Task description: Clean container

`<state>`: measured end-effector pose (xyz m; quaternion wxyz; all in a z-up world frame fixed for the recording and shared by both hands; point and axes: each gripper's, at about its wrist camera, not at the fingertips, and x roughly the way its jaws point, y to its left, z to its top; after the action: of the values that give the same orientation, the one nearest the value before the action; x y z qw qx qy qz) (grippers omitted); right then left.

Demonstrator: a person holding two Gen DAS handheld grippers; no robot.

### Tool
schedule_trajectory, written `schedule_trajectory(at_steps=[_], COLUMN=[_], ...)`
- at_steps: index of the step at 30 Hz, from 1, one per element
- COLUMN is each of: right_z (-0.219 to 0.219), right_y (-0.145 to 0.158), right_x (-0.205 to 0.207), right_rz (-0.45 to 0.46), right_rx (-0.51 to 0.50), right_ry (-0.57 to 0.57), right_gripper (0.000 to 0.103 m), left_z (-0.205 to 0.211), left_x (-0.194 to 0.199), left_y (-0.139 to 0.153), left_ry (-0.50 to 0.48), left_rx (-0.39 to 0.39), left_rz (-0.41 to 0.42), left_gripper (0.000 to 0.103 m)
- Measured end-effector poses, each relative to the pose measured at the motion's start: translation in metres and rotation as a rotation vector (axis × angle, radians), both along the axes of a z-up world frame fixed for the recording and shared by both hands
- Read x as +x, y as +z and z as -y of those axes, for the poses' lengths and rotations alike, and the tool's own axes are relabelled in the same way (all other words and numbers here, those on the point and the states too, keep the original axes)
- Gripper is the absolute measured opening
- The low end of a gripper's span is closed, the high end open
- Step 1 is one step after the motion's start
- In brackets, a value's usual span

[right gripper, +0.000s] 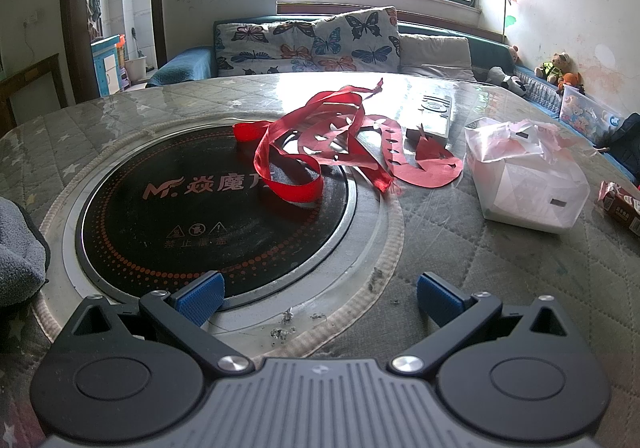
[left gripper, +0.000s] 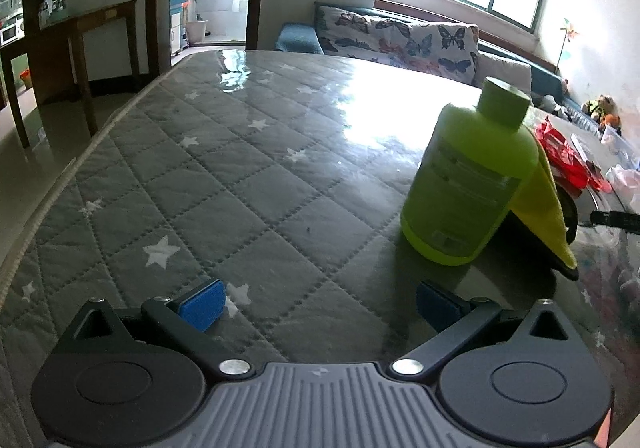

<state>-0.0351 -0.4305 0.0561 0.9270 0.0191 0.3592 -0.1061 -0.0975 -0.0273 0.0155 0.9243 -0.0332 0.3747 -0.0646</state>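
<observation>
Nothing of the cleaning begun, by the look of it.

Left tongs (left gripper: pixel 320 306): spread wide, blue pads (left gripper: pixel 202 304) well apart, nothing between them, hanging low over the quilted, star-patterned tabletop (left gripper: pixel 224 183) under its clear glossy cover.

Green bottle (left gripper: pixel 472 175), taken here as the container to clean: upright on the tabletop, cap on, ahead and to the right of the left tongs, untouched. Printed label facing the camera, too blurred to read. No wet patch or wipe mark to be made out on it, though glare from the window makes that hard to judge.

Yellow cloth (left gripper: pixel 540 207): just behind the green bottle on its right, draped over something dark, apparently touching the bottle's side; not gripped by either tongs.

Right tongs (right gripper: pixel 320 298): likewise fully open and empty, poised above the near rim of the round black induction hob (right gripper: pixel 200 207) sunk into the tabletop. Crumbs and grey fluff on the ring near the hob's front edge.

Red ribbon (right gripper: pixel 320 143): tangled across the far right side of the hob. White plastic bag (right gripper: pixel 528 183) well to the right of the hob; remote control (right gripper: pixel 436 115) beyond the ribbon.

Left to do, as a judgement: taking up the cloth, steadying the bottle, wiping it down. The whole task still ahead.
</observation>
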Motion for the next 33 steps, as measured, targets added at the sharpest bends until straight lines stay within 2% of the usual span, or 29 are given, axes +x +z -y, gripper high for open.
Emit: schedule_trajectory(at_steps=[20, 26, 33], right_z=[-0.011, -0.011, -0.011], right_y=[0.0, 0.0, -0.001], right_x=[-0.007, -0.008, -0.008], right_rz=[-0.01, -0.009, -0.007], right_rx=[-0.01, -0.013, -0.013], right_ry=[0.03, 0.032, 0.032], right_gripper=[0.103, 0.103, 0.103], left_z=[0.018, 0.024, 0.024], left_x=[-0.005, -0.003, -0.002], left_y=[-0.005, -0.008, -0.009], left_ry=[0.003, 0.01, 0.02], left_rx=[0.073, 0.116, 0.115], left_rz=[-0.01, -0.017, -0.02], left_gripper=[0.103, 0.103, 0.103])
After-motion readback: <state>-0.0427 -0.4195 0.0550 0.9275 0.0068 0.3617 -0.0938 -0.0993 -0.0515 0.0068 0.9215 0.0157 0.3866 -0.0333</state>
